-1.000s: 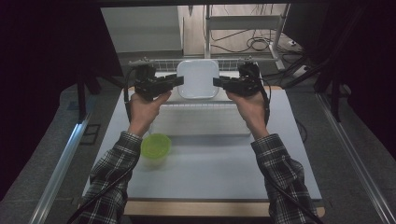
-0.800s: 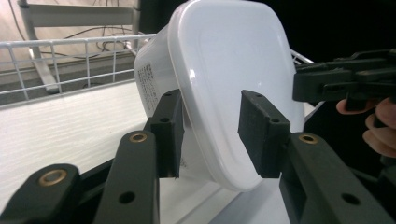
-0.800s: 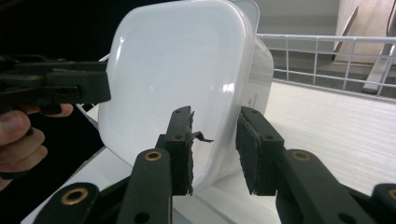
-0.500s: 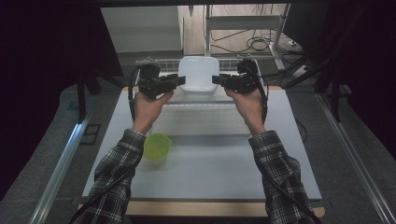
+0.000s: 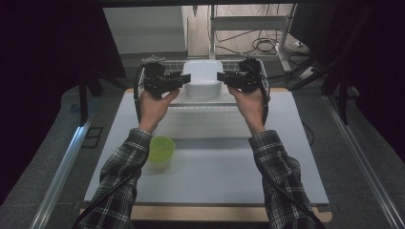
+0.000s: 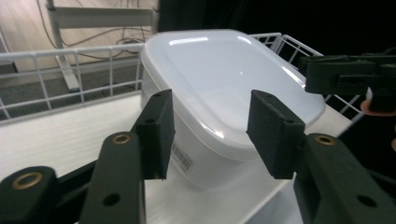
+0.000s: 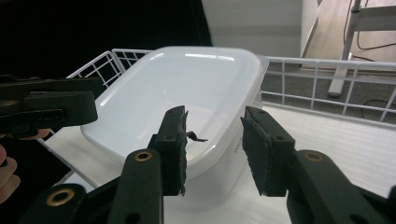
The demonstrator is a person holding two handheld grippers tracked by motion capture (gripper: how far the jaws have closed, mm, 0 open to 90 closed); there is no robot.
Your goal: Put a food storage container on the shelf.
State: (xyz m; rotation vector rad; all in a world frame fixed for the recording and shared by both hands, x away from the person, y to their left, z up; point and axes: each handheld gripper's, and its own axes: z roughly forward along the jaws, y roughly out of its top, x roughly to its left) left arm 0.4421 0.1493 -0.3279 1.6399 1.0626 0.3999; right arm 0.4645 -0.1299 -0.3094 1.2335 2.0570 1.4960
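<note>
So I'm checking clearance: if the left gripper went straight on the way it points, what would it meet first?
Probably the white lidded container: the open left gripper points at its near rim, though the gap is hard to judge.

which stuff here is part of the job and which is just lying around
In the job:
- white lidded container
- wire basket it sits in
- left tool, open
- right tool, open

Lying about:
- green cup on the table

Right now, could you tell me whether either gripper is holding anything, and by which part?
Nothing is held. The left gripper and right gripper have open jaws beside the white lidded container, which rests in the wire basket.
</note>
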